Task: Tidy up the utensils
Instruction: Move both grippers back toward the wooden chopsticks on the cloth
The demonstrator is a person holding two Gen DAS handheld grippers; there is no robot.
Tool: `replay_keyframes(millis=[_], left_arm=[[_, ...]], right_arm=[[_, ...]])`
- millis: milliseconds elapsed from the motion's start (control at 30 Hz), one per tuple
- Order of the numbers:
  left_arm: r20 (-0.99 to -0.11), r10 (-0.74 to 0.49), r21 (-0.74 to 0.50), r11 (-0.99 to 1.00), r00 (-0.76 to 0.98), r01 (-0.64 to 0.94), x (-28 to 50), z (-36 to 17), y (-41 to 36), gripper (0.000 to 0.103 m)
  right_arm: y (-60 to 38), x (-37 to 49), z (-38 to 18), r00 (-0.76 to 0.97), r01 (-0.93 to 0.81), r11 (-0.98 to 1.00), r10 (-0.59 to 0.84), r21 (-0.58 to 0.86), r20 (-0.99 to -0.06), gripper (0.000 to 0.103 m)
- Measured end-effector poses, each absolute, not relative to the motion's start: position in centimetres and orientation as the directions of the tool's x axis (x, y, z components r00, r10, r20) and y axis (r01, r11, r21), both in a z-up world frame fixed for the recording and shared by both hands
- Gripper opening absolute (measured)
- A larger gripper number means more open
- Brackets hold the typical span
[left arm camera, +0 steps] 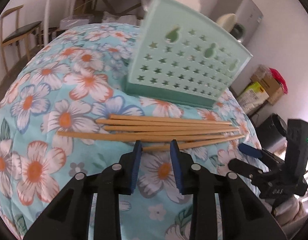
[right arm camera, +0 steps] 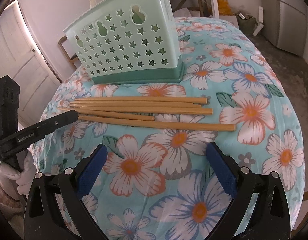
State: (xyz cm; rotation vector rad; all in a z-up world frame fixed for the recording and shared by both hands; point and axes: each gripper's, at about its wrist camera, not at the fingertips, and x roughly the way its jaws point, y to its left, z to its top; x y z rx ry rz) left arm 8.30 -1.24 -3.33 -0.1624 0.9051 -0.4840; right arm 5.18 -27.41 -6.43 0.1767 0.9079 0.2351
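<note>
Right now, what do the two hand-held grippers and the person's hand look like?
Both hand-held grippers, left and right, have black linkage frames with silver rivets and blue ridged pads. The left's side reads GenRobot.AI. A white glove covers the hand holding it.
</note>
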Motion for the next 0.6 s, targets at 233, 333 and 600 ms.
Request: replay_keyframes(millis=[233, 333, 600], left_arm=[[-0.728, -0.557, -0.342, 0.8, 0.399, 0.493, 6.6, -2.9, -3.1, 0.028], [-0.745, -0.591, -0.353, 0.744, 0.311, 0.567, 5.3, -3.1, -4.5, 0.028], [-0.768, -0.597, -0.312, 0.664, 0.231, 0.679, 3.0, -2.8, -7.1, 0.028]], right_arm=[[-27.9, 5.2, -6.3, 0.59, -0.133, 0.949, 0.306, 0.284, -0.747, 0.095], [-28.4, 5.2, -6.2, 0.581, -0.138, 0.941, 0.329, 0.308, -0.744, 0.095], [-31.0, 5.4, -5.8, 0.542, -0.102, 0.869, 0.456, 0.483, -0.706, 0.095]])
